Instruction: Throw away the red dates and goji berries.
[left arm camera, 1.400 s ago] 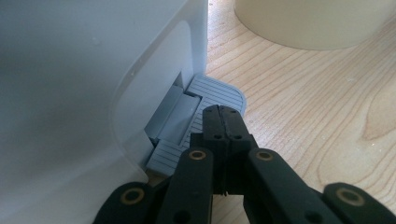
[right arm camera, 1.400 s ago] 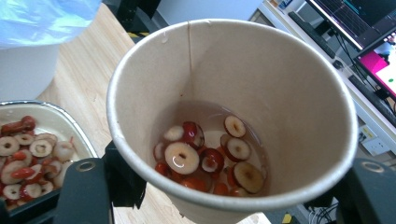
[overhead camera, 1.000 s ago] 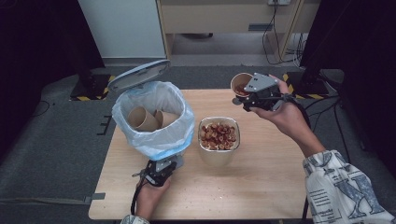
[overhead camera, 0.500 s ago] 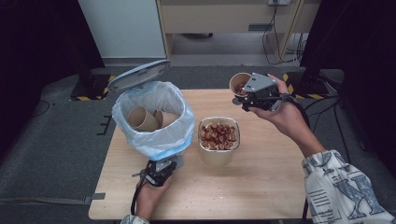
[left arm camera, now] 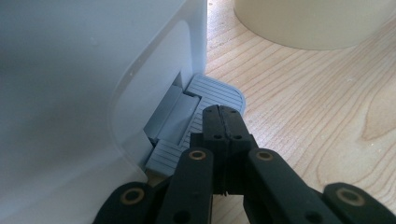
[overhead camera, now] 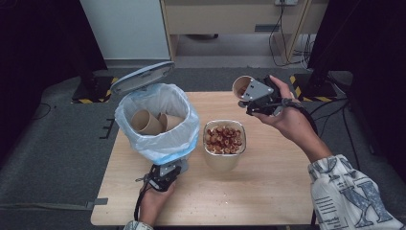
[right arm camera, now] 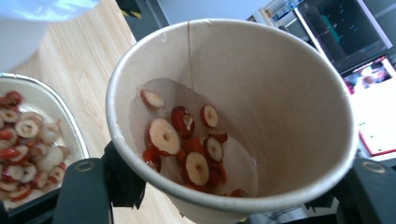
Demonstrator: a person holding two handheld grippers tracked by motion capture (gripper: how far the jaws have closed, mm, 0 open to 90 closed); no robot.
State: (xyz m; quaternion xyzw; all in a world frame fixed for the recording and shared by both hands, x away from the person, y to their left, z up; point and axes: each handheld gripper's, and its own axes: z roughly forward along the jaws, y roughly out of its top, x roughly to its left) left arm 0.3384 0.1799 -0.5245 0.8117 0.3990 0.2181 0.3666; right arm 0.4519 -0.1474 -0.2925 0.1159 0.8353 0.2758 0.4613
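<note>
A brown paper cup (overhead camera: pixel 241 86) is held tilted above the table's far right, with my right gripper (overhead camera: pixel 254 96) shut on it. In the right gripper view the cup (right arm camera: pixel 280 93) holds some red-and-white dried fruit slices (right arm camera: pixel 187 144) between the jaws of the right gripper (right arm camera: pixel 229 198). A beige container (overhead camera: pixel 224 140) full of the same slices stands mid-table. My left gripper (overhead camera: pixel 165 173) is shut at the foot of the white bin (overhead camera: pixel 158 122). Its closed tips (left arm camera: pixel 223 116) rest on the bin's grey pedal (left arm camera: pixel 212 91). The bin's lid (overhead camera: pixel 142 76) stands open.
The bin has a pale blue bag liner and holds a few empty paper cups (overhead camera: pixel 146 122). The container's wall (left arm camera: pixel 308 23) shows just beyond the pedal. A dark floor and a cabinet lie behind the wooden table (overhead camera: pixel 268 191).
The right gripper with the cup has drifted slightly to the left. The left gripper has stayed on the pedal.
</note>
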